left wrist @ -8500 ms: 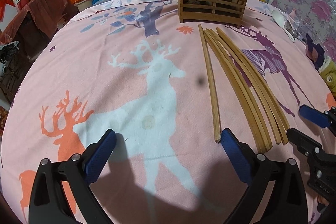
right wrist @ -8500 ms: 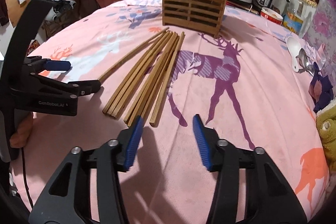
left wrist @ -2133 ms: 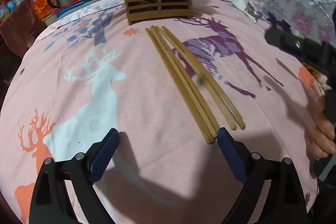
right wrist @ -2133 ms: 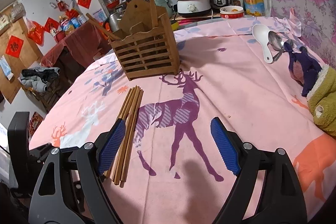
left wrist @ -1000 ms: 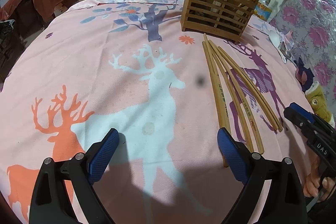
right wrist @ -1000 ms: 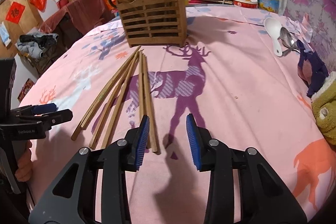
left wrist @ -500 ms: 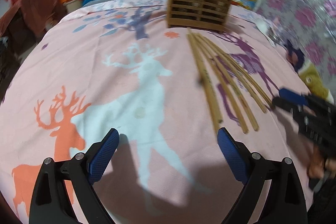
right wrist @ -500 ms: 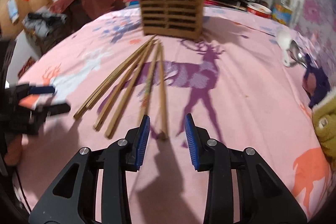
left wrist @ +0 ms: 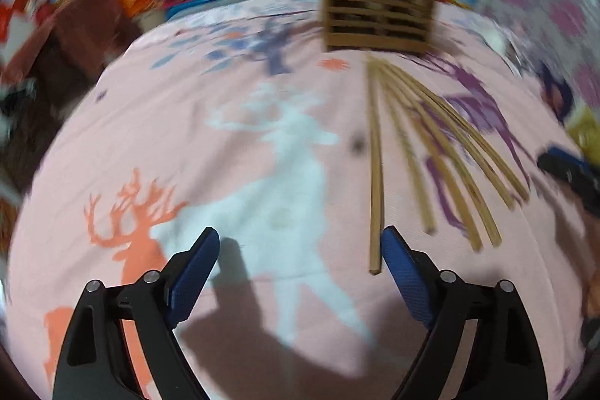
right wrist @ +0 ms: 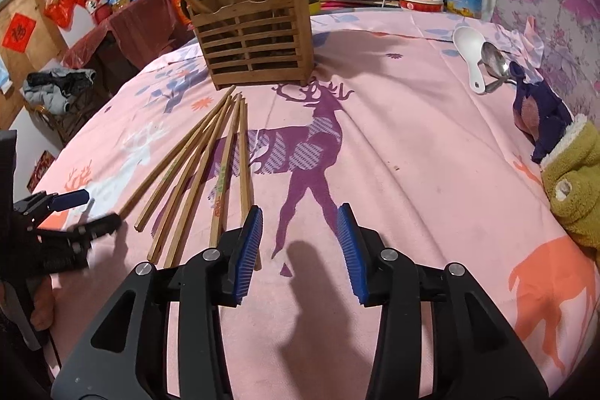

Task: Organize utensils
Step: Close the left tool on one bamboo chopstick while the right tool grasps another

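Note:
Several wooden chopsticks (left wrist: 412, 145) lie fanned on the pink deer tablecloth, also in the right wrist view (right wrist: 210, 167). A slatted wooden utensil holder (right wrist: 258, 47) stands behind them with a few chopsticks in it; it shows blurred in the left wrist view (left wrist: 378, 14). My left gripper (left wrist: 300, 257) is open and empty, its right finger beside the near end of the leftmost chopstick. My right gripper (right wrist: 298, 242) is open and empty, its left finger by the near end of the rightmost chopstick.
A white spoon (right wrist: 470, 53) and a metal spoon (right wrist: 495, 64) lie at the far right. A purple and green plush toy (right wrist: 562, 152) sits at the right edge. Cookers, bottles and a bowl (right wrist: 420, 0) stand behind the table.
My right gripper has opened wider and shifted right of the chopsticks. The left gripper has swung right, bringing its right finger beside the leftmost chopstick's end.

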A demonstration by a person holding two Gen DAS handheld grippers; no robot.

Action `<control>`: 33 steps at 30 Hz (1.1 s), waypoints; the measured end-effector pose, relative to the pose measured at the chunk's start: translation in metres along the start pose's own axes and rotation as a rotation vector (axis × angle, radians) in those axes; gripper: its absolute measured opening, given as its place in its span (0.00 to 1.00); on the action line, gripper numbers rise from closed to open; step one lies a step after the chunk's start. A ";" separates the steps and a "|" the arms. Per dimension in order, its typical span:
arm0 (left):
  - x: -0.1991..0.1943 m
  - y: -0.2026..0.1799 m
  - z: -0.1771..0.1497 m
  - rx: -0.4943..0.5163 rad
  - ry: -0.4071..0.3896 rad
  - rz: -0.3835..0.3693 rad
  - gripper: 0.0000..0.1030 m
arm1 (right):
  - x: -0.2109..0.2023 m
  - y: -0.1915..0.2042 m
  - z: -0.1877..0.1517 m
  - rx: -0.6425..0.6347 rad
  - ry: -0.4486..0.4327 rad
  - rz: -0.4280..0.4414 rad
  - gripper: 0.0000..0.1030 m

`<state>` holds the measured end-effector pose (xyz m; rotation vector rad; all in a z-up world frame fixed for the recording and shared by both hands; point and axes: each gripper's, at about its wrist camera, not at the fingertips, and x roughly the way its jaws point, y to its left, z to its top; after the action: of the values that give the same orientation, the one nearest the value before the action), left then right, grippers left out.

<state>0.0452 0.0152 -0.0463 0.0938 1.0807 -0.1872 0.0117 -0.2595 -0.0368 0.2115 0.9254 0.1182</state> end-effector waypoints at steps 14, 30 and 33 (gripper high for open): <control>0.004 -0.027 0.006 0.100 -0.014 -0.030 0.36 | 0.000 0.013 -0.003 -0.057 0.002 0.030 0.41; 0.004 -0.022 0.005 0.070 -0.017 -0.046 0.06 | 0.018 0.031 -0.014 -0.142 0.108 0.049 0.15; 0.004 -0.025 0.004 0.084 -0.021 -0.032 0.07 | 0.018 0.032 -0.015 -0.152 0.111 0.044 0.15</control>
<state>0.0457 -0.0104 -0.0471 0.1502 1.0542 -0.2620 0.0106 -0.2227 -0.0522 0.0844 1.0177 0.2418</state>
